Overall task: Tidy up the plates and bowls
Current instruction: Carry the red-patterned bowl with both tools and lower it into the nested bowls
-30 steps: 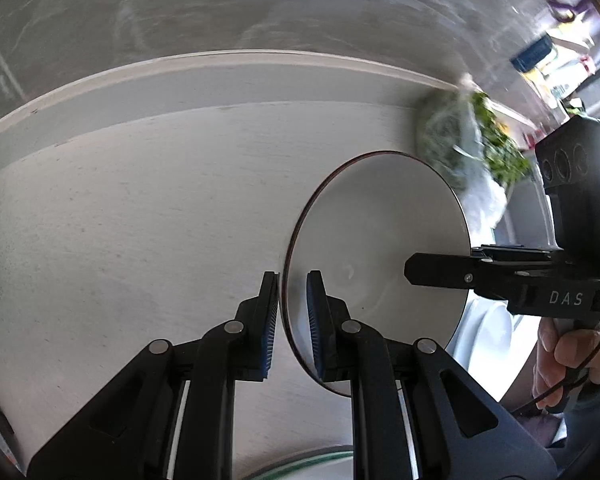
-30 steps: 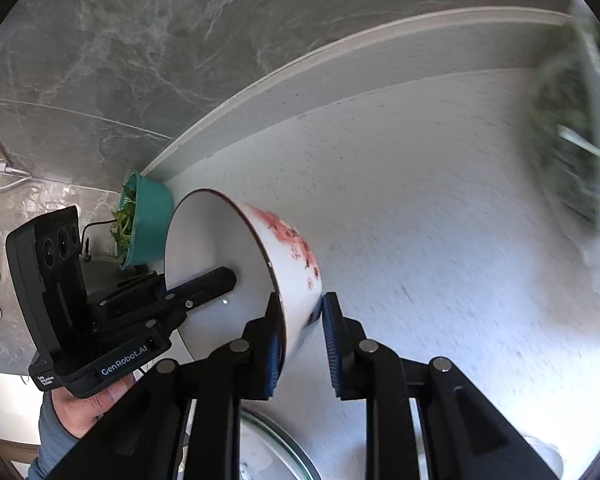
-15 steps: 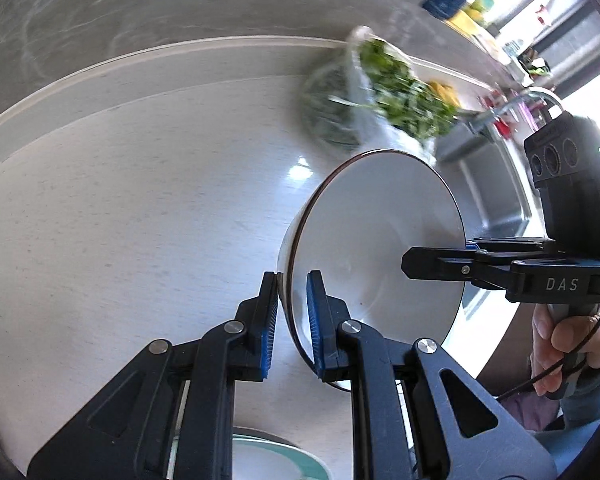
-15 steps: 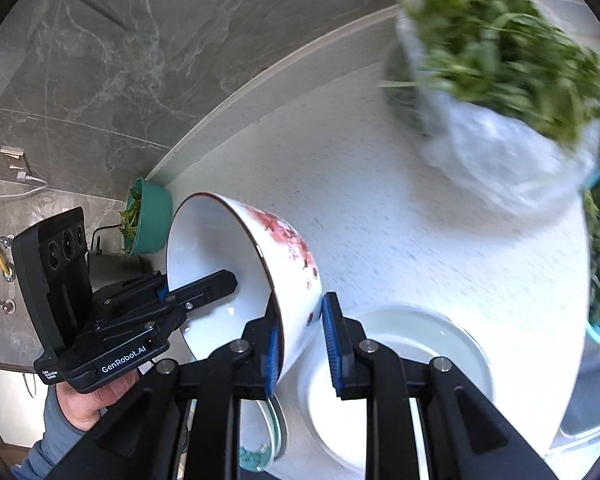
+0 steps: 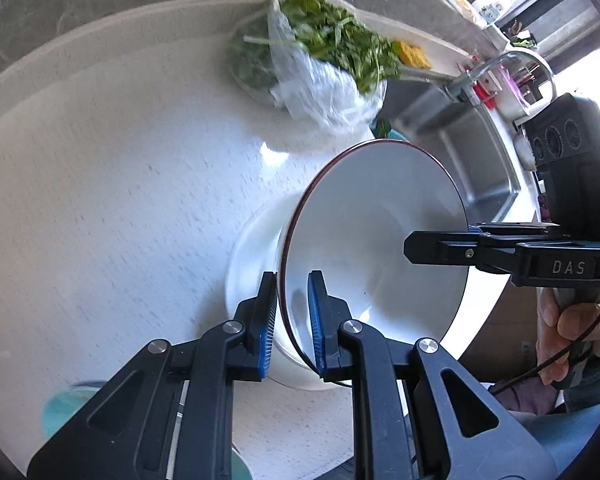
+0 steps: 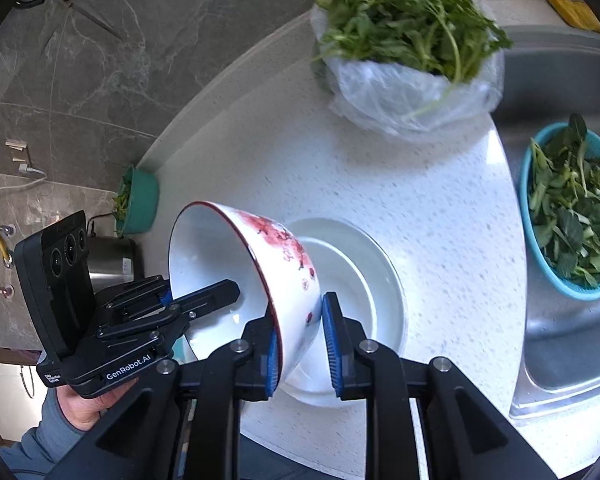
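Observation:
Both grippers hold one white bowl with a red rim and red flower print (image 6: 276,264), tilted on its side above the counter. My left gripper (image 5: 293,316) is shut on its rim on one side. My right gripper (image 6: 299,344) is shut on the opposite wall. The bowl's white inside (image 5: 380,248) faces the left wrist camera. Just beneath it a white plate (image 6: 384,280) lies on the white counter; it also shows in the left wrist view (image 5: 252,256).
A plastic bag of green leaves (image 6: 412,52) lies at the back of the counter. A teal colander of greens (image 6: 568,208) sits in the steel sink (image 6: 560,344) on the right. A teal bowl (image 6: 140,200) stands by the wall. A teal-rimmed dish (image 5: 64,408) lies near the left gripper.
Both grippers carried the bowl across the counter toward the sink side. The white plate has come into view under the bowl, and the bag of greens is closer.

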